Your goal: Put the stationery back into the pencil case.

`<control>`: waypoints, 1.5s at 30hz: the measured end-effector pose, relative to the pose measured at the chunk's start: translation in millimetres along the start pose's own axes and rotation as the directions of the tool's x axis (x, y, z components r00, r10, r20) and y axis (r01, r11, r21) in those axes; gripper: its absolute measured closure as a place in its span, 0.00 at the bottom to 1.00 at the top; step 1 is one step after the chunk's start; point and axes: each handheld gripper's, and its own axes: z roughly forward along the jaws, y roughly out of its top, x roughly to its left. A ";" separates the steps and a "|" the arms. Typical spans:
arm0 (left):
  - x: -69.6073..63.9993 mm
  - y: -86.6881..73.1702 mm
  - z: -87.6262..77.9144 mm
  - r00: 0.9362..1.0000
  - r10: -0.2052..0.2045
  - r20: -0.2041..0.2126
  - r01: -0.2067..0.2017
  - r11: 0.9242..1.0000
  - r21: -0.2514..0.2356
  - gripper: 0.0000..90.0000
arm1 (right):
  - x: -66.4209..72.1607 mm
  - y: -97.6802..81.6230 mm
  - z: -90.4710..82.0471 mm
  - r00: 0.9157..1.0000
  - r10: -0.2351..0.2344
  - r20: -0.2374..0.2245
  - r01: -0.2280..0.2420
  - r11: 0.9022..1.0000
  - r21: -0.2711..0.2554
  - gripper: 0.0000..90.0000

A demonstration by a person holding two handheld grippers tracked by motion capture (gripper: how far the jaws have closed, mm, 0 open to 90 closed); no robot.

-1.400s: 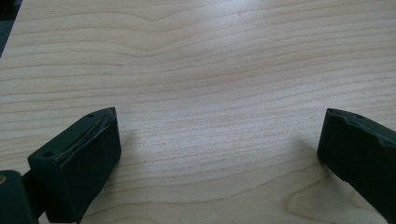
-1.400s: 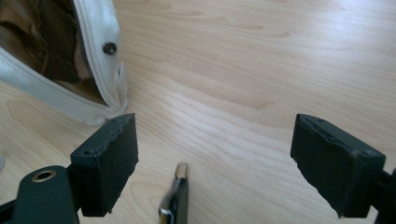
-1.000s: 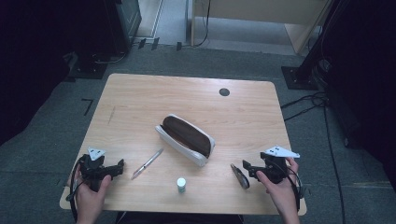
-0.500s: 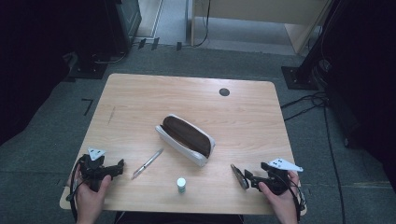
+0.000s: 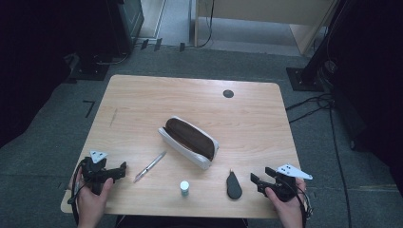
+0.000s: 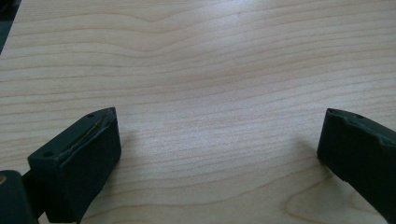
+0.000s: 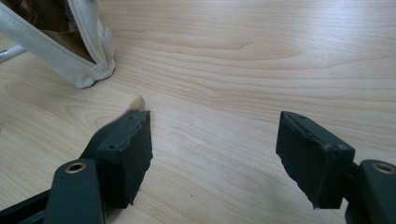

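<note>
A white pencil case (image 5: pixel 189 141) with a dark brown inside lies open in the middle of the wooden table (image 5: pixel 142 104). Its corner (image 7: pixel 88 60) shows at the upper left of the right gripper view. A silver pen (image 5: pixel 149 166) lies to the left of the case, a small teal-capped tube (image 5: pixel 184 188) stands near the front edge, and a black teardrop-shaped object (image 5: pixel 234 185) lies to its right. My right gripper (image 5: pixel 256 184) is open just right of the teardrop object, holding nothing (image 7: pixel 215 149). My left gripper (image 5: pixel 119 172) is open over bare wood (image 6: pixel 219 144), left of the pen.
A round black grommet (image 5: pixel 228 93) sits at the table's far right. The table's front edge runs close under both hands. Dark equipment stands and cables (image 5: pixel 328 102) line the grey floor around the table.
My right gripper has drawn back toward the near edge and slightly right, away from the black teardrop object. The left gripper has stayed put.
</note>
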 end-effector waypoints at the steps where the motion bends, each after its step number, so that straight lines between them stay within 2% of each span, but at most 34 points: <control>1: 0.0 0.0 0.0 1.000 0.000 0.000 0.000 1.000 0.000 0.00 | 1.4 -0.7 0.7 1.000 -0.003 -0.001 0.003 1.000 0.007 0.30; 5: 0.0 0.0 0.0 1.000 0.000 0.000 0.000 1.000 0.000 0.00 | 8.6 -4.0 6.3 1.000 -0.015 -0.011 0.015 1.000 0.024 0.32; 11: 0.0 0.0 0.0 1.000 0.000 0.000 0.000 1.000 0.000 0.00 | 28.7 -11.8 19.8 0.997 -0.043 -0.060 0.046 0.997 0.054 0.31; 16: 0.0 0.0 0.0 1.000 0.000 0.000 0.000 1.000 0.000 0.00 | 48.5 -18.5 30.6 0.991 -0.081 -0.103 0.090 0.992 0.092 0.25; 19: 0.0 0.0 0.0 1.000 0.000 0.000 0.000 1.000 0.000 0.00 | 55.1 -20.1 33.9 0.987 -0.106 -0.117 0.119 0.987 0.104 0.20; 22: 0.0 0.0 0.0 1.000 0.000 0.000 0.000 1.000 0.000 0.00 | 58.3 -20.6 36.3 0.987 -0.114 -0.113 0.126 0.986 0.108 0.15; 26: 0.0 0.0 0.0 1.000 0.000 0.000 0.000 1.000 0.000 0.00 | 63.0 -22.0 39.4 0.981 -0.149 -0.125 0.163 0.980 0.114 0.15; 31: 0.0 0.0 0.0 1.000 0.000 0.000 0.000 1.000 0.000 0.00 | 67.0 -21.9 38.6 0.978 -0.163 -0.129 0.178 0.977 0.114 0.15; 36: 0.0 0.0 0.0 1.000 0.000 0.000 0.000 1.000 0.000 0.00 | 65.9 -22.4 39.8 0.976 -0.191 -0.101 0.203 0.971 0.127 0.15; 39: 0.0 0.0 0.0 1.000 0.000 0.000 0.000 1.000 0.000 0.00 | 65.7 -22.4 39.4 0.974 -0.202 -0.099 0.213 0.969 0.126 0.19; 45: 0.0 0.0 0.0 1.000 0.000 0.000 0.000 1.000 0.000 0.00 | 56.8 -21.9 35.9 0.979 -0.192 -0.072 0.199 0.975 0.103 0.43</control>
